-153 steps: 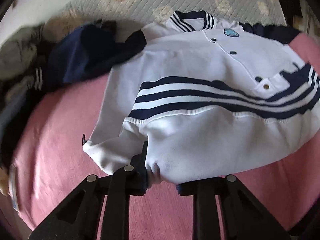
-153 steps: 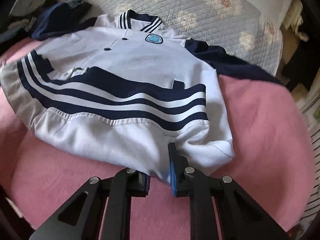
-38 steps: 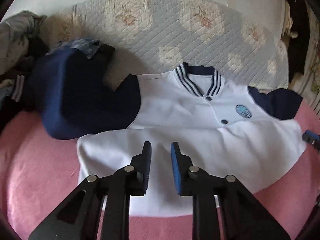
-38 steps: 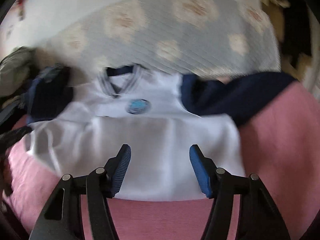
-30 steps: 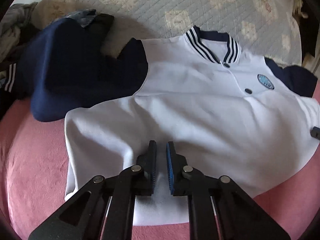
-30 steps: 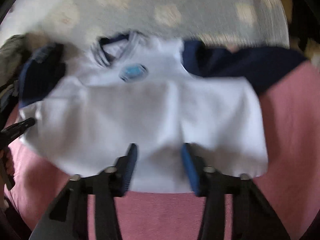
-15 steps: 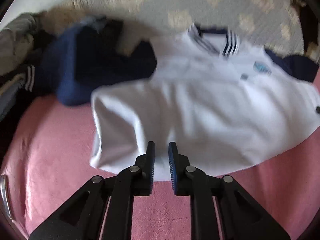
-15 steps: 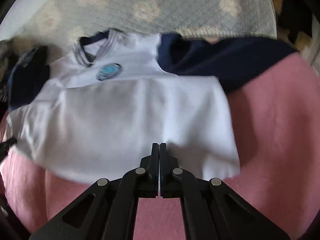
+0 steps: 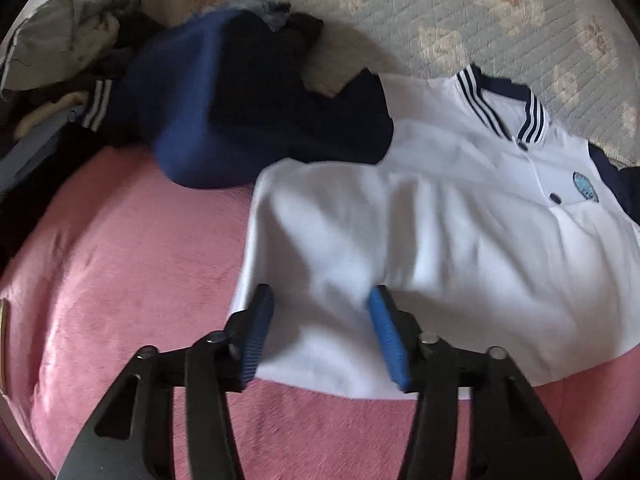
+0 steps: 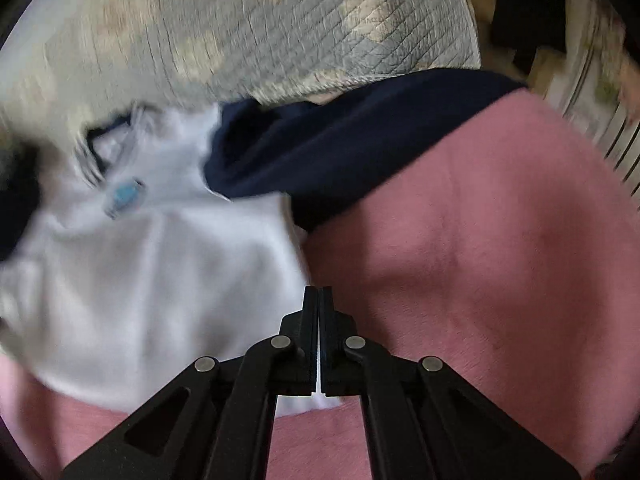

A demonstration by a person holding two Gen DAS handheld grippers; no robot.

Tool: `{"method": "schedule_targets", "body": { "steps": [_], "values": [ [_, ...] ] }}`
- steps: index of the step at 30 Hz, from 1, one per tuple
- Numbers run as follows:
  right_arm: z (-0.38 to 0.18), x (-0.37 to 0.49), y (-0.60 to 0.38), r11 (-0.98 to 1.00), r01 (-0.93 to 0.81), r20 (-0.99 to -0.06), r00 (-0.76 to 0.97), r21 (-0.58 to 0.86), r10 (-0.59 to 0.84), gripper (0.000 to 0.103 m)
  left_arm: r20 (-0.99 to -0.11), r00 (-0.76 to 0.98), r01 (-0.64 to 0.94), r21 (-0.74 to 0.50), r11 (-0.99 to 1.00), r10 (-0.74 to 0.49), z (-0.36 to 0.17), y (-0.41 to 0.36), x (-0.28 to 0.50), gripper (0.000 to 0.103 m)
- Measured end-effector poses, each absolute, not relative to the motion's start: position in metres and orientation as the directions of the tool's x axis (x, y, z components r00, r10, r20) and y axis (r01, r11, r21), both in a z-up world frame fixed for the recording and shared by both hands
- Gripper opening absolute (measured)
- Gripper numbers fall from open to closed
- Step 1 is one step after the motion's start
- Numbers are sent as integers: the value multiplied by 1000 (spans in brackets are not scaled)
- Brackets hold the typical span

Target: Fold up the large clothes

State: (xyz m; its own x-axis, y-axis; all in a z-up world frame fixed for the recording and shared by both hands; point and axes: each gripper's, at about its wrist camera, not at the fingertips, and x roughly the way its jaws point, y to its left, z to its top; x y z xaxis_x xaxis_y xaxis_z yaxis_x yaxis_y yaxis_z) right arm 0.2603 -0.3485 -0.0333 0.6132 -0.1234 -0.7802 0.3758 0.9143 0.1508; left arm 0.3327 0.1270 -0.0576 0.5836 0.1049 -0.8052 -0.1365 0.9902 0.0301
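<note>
1 white jacket lies folded on the pink blanket, collar toward the quilt. The left gripper, jaws just opened, hangs over its near hem with cloth between the 2 pads, unpinched. The right gripper is closed at the jacket's right corner; whether it pinches cloth is unclear. Both point steeply down.

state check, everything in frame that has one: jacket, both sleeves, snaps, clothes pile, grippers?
white jacket: lower part folded up, lying on the pink blanket, collar up top
left navy sleeve: spread out sideways, unfolded
right navy sleeve: spread out, unfolded
snaps: look fastened
clothes pile: crumpled, unfolded
left gripper: open, just opening, over the hem
right gripper: shut, white fabric visible in the slit
</note>
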Motion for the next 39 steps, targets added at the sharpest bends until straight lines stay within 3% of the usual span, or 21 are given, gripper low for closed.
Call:
{"method": "schedule_targets", "body": {
  "steps": [5, 9, 14, 16, 18, 19, 23, 25, 27, 28, 29, 30, 32, 36, 39],
  "values": [
    [-25, 253, -333, 918, 291, -763, 647, 270, 19, 0, -754, 653, -64, -139, 988, -64, -38, 131, 323, 43],
    [-24, 263, -294, 947, 158, -763, 636, 279, 119, 0, -703, 694, 79, -138, 987, -154, -36, 98, 323, 21],
    [-29, 264, -234, 976, 12, -777, 608, 218, 165, 0, -691, 564, 267, -365, 892, -452, -51, 56, 327, 21],
    [-41, 268, -217, 985, -15, -800, 580, 174, 150, 0, -696, 505, 285, -423, 860, -510, -65, 45, 331, 21],
    [-52, 272, -211, 994, -24, -834, 542, 105, 101, 0, -766, 491, 240, -338, 910, -414, -81, 35, 338, 16],
    [-54, 272, -211, 997, -20, -841, 536, 75, 74, 0, -798, 510, 208, -247, 946, -321, -89, 33, 341, 3],
    [-54, 272, -234, 999, 15, -841, 540, 50, 34, 0, -763, 644, 106, 21, 994, -53, -72, 36, 338, 4],
    [-55, 273, -251, 988, 42, -839, 534, 149, 104, 0, -748, 662, 86, 15, 996, -46, -65, 52, 344, 5],
    [-52, 274, -257, 986, 63, -830, 550, 153, 94, 0, -745, 660, 62, -74, 995, -97, -59, 76, 353, 6],
    [-48, 272, -259, 991, 77, -824, 565, 105, 43, 0, -740, 663, 41, -115, 993, -113, -54, 87, 354, 7],
    [-46, 271, -258, 994, 85, -817, 576, 70, 8, 0, -736, 670, 7, -126, 992, -99, -49, 97, 358, 19],
    [-42, 269, -261, 995, 96, -805, 592, 33, -30, 0, -731, 680, -39, -104, 994, -50, -42, 110, 360, 43],
    [-37, 268, -269, 992, 124, -794, 606, 19, -60, 0, -720, 689, -139, -22, 990, 81, -31, 132, 365, 73],
    [-31, 268, -298, 979, 196, -784, 616, 63, -73, 0, -735, 678, -69, -57, 996, 5, -20, 165, 383, 73],
    [-30, 270, -318, 965, 247, -779, 621, 89, -87, 0, -748, 655, -51, -187, 981, -109, -26, 182, 391, 73]
  ]
}}
